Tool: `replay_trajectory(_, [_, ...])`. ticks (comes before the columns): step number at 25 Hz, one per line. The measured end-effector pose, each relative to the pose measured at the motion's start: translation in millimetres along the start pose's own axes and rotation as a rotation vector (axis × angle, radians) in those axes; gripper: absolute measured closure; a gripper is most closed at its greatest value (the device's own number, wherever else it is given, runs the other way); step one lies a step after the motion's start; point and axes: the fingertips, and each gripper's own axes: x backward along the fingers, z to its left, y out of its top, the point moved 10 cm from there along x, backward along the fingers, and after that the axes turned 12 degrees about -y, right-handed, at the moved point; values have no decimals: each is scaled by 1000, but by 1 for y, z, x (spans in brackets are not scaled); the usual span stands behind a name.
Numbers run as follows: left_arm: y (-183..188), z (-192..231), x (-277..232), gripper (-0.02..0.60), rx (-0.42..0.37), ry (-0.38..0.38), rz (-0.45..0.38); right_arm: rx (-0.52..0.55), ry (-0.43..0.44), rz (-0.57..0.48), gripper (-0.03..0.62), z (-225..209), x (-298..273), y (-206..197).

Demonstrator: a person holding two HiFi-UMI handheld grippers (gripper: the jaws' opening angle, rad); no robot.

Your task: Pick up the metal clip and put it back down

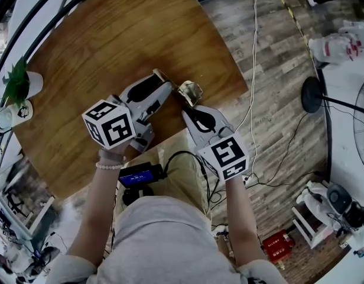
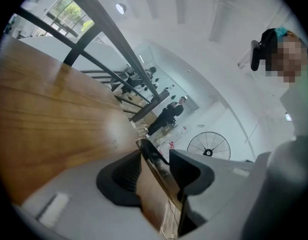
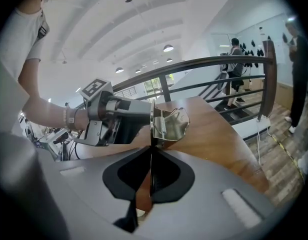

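The metal clip [image 1: 191,91] is a brass-coloured spring clip with a long flat plate, held in the air over the near edge of the round wooden table [image 1: 105,34]. My right gripper [image 1: 185,104] is shut on the plate's near end. In the right gripper view the plate runs edge-on between the jaws [image 3: 151,174], and the clip's sprung body [image 3: 171,124] sticks out beyond them. My left gripper [image 1: 160,76] comes in from the left and is shut on the plate's far end [image 3: 150,111]. In the left gripper view the plate [image 2: 155,165] lies slantwise between the two pads.
A small potted plant [image 1: 16,87] stands at the table's left edge. White and black cables [image 1: 253,70] trail over the plank floor to the right, near a fan base [image 1: 314,93] and a red box [image 1: 278,245]. A dark railing [image 3: 219,61] lies beyond the table, with people standing behind it.
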Motion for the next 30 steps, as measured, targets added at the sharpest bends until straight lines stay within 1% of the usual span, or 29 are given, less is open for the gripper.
replay_trajectory(15, [32,-59,8,411,-148,-105,-2,17,-82,-108,563,23,50,30])
replay_trajectory(20, [47,-84,12,411,-195,-123,19,28,-111,-150,563,32,66,43])
replay_trajectory(30, [61,-126,24,411,-293,-181,14,48,-166,-230,563,54,98,58])
